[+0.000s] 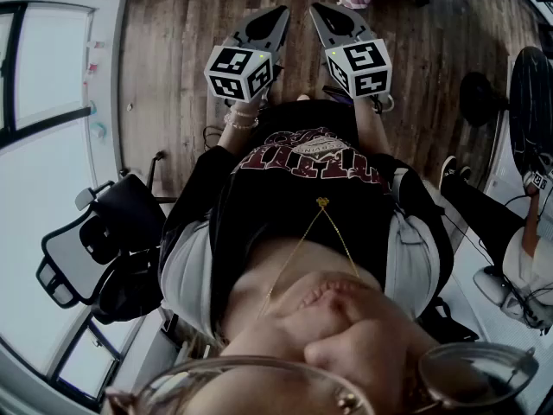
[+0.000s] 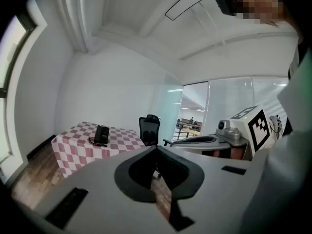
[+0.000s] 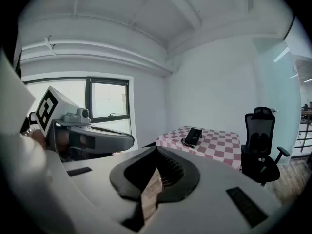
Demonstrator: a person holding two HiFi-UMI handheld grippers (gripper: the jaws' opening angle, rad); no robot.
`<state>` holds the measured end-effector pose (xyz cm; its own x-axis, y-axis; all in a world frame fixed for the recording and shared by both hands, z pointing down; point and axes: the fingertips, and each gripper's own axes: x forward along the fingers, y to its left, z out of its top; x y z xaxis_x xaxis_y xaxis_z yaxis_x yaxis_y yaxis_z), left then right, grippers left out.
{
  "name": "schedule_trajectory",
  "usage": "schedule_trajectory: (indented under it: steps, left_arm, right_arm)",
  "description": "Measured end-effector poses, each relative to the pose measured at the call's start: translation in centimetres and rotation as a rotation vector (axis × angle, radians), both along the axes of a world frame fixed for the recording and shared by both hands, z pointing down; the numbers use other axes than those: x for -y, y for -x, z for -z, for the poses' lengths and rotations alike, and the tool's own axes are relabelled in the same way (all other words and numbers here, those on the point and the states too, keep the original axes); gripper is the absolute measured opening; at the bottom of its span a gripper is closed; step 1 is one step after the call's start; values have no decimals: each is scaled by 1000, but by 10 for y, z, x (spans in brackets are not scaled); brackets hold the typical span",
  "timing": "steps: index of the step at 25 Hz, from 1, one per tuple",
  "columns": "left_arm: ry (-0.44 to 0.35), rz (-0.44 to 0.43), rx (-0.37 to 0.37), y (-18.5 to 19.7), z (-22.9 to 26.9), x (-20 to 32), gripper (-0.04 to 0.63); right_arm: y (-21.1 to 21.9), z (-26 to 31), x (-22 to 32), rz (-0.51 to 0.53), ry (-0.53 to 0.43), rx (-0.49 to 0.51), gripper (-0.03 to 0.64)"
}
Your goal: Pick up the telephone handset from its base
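A black telephone with its handset on the base rests on a table with a pink and white checked cloth, far ahead of both grippers. The right gripper view shows the same telephone on that table. My left gripper is shut with nothing in it, its jaws meeting at the tip. My right gripper also looks shut and empty. In the head view the left gripper and the right gripper are side by side at chest height, pointing towards the table.
A black office chair stands beside the table, also visible as the chair. Wooden floor lies between me and the table. Another chair is at the left, windows on the wall, and a person's legs at the right.
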<state>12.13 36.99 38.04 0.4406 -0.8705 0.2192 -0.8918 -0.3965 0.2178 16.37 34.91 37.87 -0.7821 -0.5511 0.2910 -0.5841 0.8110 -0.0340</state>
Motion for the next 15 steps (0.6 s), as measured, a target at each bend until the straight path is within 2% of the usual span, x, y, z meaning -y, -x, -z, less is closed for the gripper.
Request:
schedule_trajectory:
  steps: [9, 15]
  left_arm:
    - [18, 21, 6, -5, -9, -3, 11]
    - [27, 34, 10, 4, -14, 0, 11]
  right_arm:
    - [-5, -9, -3, 38, 17, 16, 18]
    - [5, -17, -3, 66, 26, -9, 18]
